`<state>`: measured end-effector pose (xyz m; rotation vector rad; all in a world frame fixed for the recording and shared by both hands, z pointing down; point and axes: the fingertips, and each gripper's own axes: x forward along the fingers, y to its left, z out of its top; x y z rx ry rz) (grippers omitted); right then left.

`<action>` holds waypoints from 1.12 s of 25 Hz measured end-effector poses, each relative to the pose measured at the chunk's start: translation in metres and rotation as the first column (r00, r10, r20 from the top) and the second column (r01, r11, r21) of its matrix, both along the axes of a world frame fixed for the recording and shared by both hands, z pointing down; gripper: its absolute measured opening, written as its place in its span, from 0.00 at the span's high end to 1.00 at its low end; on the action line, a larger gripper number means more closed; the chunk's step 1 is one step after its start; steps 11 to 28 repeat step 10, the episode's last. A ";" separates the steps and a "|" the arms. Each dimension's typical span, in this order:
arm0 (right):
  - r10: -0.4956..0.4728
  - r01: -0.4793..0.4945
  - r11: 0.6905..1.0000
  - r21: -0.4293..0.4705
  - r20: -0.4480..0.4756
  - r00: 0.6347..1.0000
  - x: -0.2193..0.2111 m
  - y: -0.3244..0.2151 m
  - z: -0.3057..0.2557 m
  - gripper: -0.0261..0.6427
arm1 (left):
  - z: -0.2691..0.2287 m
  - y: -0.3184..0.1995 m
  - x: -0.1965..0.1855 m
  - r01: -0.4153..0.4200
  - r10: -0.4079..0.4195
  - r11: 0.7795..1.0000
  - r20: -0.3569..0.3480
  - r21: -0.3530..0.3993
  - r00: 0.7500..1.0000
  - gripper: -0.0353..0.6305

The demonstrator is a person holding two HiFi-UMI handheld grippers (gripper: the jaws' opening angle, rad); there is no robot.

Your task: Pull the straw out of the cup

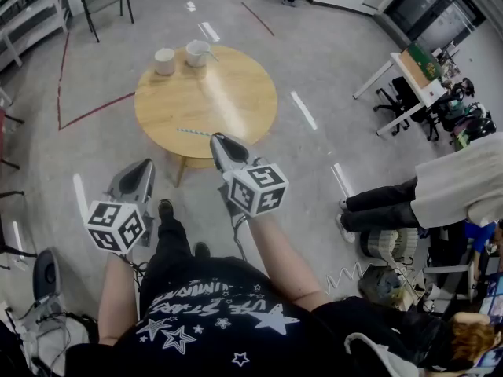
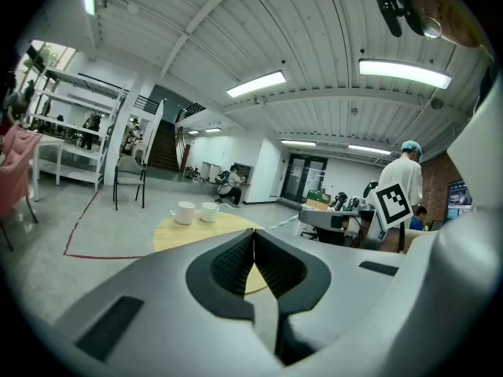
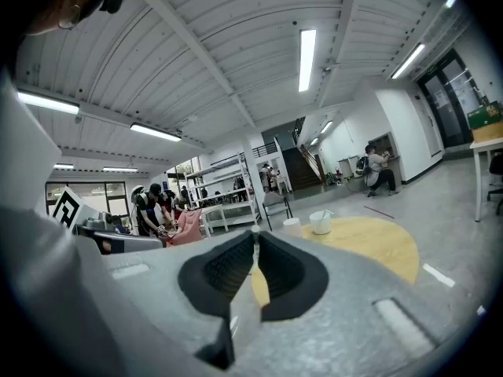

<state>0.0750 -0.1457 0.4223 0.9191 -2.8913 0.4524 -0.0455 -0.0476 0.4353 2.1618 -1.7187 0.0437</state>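
The left gripper (image 1: pixel 139 166) and right gripper (image 1: pixel 217 140) hover by the round surface's (image 1: pixel 236 100) near edge, fingers together. The straw (image 1: pixel 209 54) stands in the cup (image 1: pixel 196 53) at the far edge, beside a second cup (image 1: pixel 164 61). Another straw (image 1: pixel 192 132) lies near the right gripper.

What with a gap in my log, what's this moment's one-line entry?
right hand-held gripper: shut on straw | left hand-held gripper: shut, empty
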 end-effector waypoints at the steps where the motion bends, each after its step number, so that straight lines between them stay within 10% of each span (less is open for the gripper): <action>1: 0.001 -0.001 1.000 -0.001 0.000 1.000 0.002 0.001 0.000 0.93 | 0.000 0.001 0.000 0.003 -0.003 1.000 0.001 0.000 1.000 0.94; 28: 0.006 -0.006 1.000 0.003 0.011 1.000 0.005 0.008 0.001 0.93 | -0.001 0.007 -0.001 0.012 -0.012 1.000 0.016 0.005 1.000 0.94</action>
